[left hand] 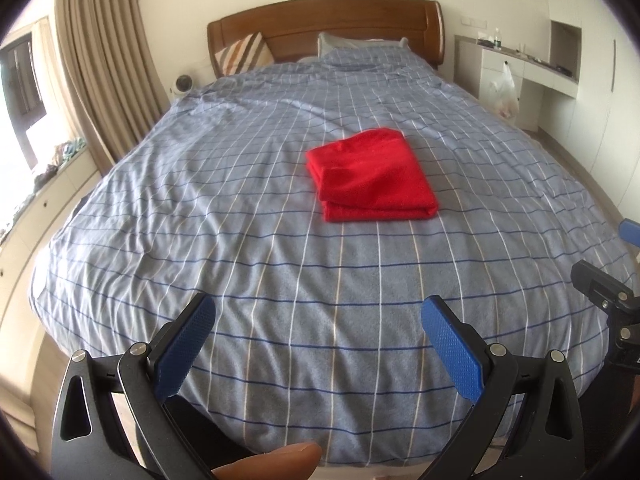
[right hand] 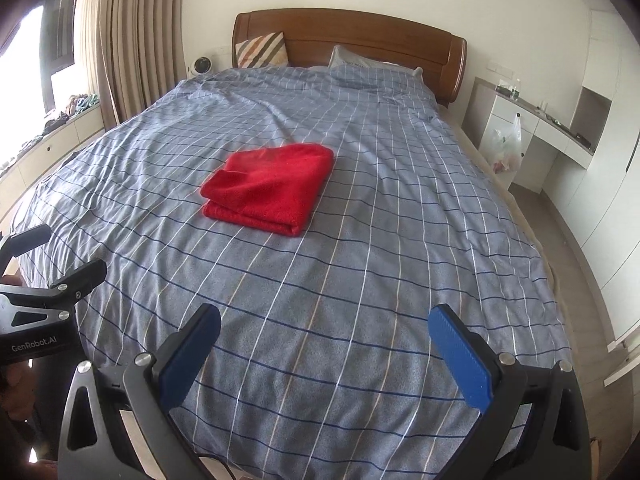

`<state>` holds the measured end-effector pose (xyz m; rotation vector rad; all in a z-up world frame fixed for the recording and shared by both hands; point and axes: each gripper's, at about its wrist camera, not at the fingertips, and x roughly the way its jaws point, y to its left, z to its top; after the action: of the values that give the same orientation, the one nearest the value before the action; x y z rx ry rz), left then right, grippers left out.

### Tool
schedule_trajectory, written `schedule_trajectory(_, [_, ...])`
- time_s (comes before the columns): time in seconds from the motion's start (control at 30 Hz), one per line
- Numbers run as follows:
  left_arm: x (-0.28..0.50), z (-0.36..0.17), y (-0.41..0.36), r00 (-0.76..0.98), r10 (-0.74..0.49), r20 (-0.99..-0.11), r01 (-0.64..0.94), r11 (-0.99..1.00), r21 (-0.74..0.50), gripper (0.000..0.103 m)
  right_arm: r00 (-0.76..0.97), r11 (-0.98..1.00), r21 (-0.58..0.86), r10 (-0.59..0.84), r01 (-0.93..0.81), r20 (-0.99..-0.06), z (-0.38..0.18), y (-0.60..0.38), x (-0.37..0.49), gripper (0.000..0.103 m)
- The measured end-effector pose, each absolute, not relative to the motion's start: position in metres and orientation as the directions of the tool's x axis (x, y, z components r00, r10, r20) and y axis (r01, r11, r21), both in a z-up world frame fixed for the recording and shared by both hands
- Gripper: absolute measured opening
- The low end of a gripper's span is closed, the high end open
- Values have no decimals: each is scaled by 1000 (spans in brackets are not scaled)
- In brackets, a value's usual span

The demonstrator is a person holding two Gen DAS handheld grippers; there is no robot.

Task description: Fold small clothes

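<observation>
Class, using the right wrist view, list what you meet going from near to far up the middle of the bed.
Right tongs → checked blue duvet → folded red cloth → pillow → wooden headboard.

- Bed (left hand: 280,280): blue checked duvet, wooden headboard (left hand: 332,20) against white wall.
- Striped cushion (left hand: 244,54) at headboard, left side.
- Beige curtains (left hand: 104,60) beside bright window (left hand: 16,92).
- White built-in desk (left hand: 520,76) right; plastic bag (left hand: 505,94) hanging there.
- Daylight throughout.
</observation>
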<state>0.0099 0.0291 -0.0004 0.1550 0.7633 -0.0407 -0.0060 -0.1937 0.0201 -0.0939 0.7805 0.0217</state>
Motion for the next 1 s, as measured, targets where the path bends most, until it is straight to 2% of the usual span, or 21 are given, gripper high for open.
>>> schedule_trajectory(0.27, [7, 8, 32, 700, 9, -714, 61, 996, 72, 103, 723, 998, -49, 3, -51, -691, 32, -196, -12, 102])
schedule_trajectory(0.47, [-3, 21, 29, 709, 56, -703, 41, 992, 120, 103, 729, 997, 21, 65, -69, -681, 51, -200, -21, 102])
schedule_trajectory(1.0, [-7, 22, 35, 706, 88, -703, 3, 992, 127, 103, 732, 986, 13, 130, -164, -669, 53, -179, -27, 102])
